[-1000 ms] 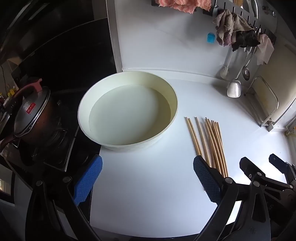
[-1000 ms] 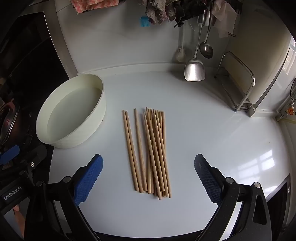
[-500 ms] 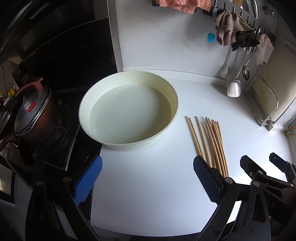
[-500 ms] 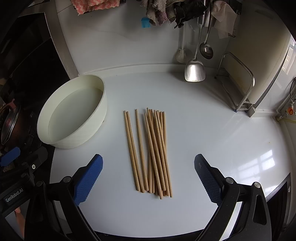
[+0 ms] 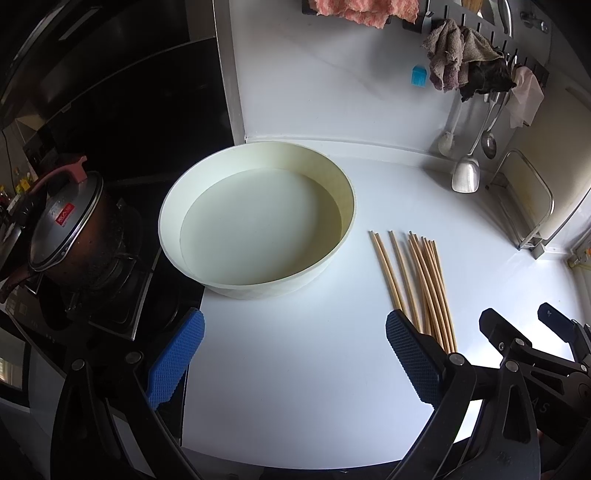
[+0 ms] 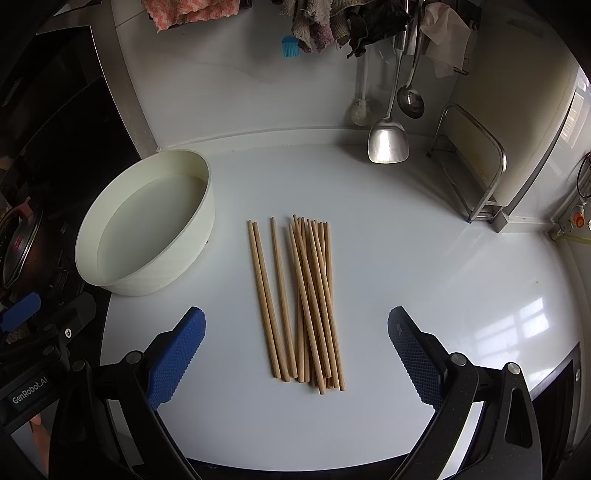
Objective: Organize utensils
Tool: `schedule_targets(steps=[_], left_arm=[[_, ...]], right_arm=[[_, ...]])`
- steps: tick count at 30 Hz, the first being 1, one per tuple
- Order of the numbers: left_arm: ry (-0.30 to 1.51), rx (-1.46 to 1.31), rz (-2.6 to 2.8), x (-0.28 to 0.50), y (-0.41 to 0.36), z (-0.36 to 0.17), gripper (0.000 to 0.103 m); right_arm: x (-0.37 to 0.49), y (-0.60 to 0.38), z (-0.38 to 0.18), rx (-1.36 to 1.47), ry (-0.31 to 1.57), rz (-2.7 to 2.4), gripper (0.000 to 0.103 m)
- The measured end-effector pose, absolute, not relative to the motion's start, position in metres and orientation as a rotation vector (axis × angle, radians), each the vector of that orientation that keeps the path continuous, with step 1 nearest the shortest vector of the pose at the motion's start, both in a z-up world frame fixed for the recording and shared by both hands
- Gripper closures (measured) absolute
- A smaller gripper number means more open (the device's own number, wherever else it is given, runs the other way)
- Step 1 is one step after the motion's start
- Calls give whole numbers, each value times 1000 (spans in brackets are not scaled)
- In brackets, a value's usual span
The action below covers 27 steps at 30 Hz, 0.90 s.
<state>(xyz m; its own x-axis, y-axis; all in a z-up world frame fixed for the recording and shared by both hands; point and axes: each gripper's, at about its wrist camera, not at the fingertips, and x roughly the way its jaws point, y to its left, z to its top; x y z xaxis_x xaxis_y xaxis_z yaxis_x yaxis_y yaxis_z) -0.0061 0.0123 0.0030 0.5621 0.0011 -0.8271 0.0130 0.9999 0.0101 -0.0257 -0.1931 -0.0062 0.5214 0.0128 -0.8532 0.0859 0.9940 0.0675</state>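
Observation:
Several wooden chopsticks lie side by side on the white counter, some crossing. A round cream basin holding water stands to their left. My right gripper hovers open over the near ends of the chopsticks, touching nothing. In the left wrist view the basin sits ahead and the chopsticks lie right of it. My left gripper is open and empty above bare counter, near the basin's front; its right finger hides some chopstick ends.
A lidded pot sits on the black stove at the left. A steel spatula, a ladle and cloths hang on the back wall. A metal rack stands at the back right.
Both grippers have drifted slightly; the basin and chopsticks appear a little farther right in each view. Nothing on the counter has moved.

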Motion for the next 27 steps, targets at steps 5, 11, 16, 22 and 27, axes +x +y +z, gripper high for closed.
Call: schedule_targets(steps=[5,11,16,22,27], left_arm=[[974,16,-7,-6,12,3,6],[974,16,-7,-6,12,3,6],[975,18,-7,-8,11,6,6],[975,20,-7,-9,10,7,6],[974,21,-8,-10,10,7,6]], right_arm=[[-26,-193,-6,105,1020,-45,8],[-26,-194,-6,105,1020,-43,8],[-26,-194,-6,106,1021,-43,8],[-27,-197,-4,110,1020,-44,8],[-27,-198,-3,110,1019,-46,8]])
